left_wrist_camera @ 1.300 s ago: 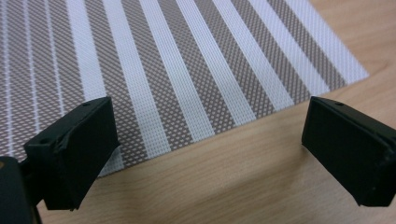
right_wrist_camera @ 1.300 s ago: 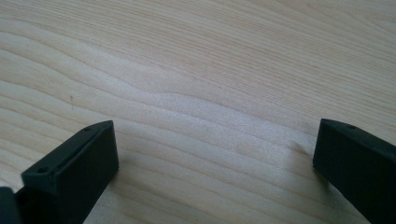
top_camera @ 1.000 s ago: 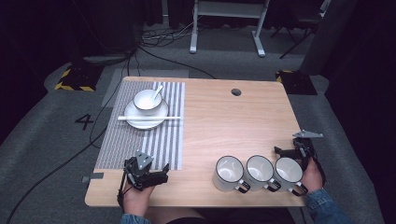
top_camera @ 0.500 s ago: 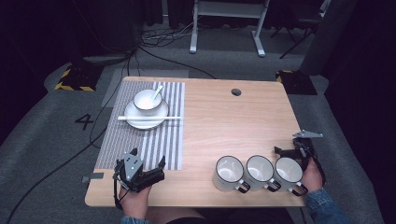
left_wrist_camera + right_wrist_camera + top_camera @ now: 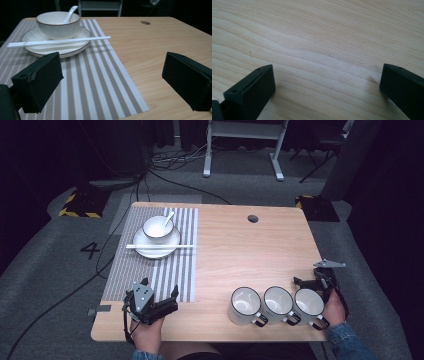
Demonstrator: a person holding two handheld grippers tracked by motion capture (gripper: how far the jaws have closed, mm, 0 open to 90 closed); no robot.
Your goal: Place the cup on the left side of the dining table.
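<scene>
My left gripper (image 5: pixel 157 291) (image 5: pixel 112 72) is open over the near end of a grey striped placemat (image 5: pixel 165 270) (image 5: pixel 95 87), with nothing between its jaws. At the mat's far end a white plate (image 5: pixel 145 252) (image 5: pixel 62 51) carries a bowl (image 5: pixel 157 227) (image 5: pixel 58 25) with a spoon (image 5: pixel 168 217) (image 5: pixel 71 12) in it. White chopsticks (image 5: pixel 160 246) (image 5: pixel 60 41) lie across the plate. At the front right stand three white mugs (image 5: pixel 277 301) in a row. My right gripper (image 5: pixel 312 280) (image 5: pixel 327 82) is open just behind the rightmost mug (image 5: pixel 308 304), over bare wood.
The wooden table (image 5: pixel 250 255) (image 5: pixel 324 37) has a round cable hole (image 5: pixel 253 218) (image 5: pixel 145 22) near its far edge. Cables and a metal stand (image 5: pixel 240 150) are on the dark floor beyond the table.
My left gripper has shifted a little to the left near the table's front edge and turned slightly. The right gripper and the mugs have not moved.
</scene>
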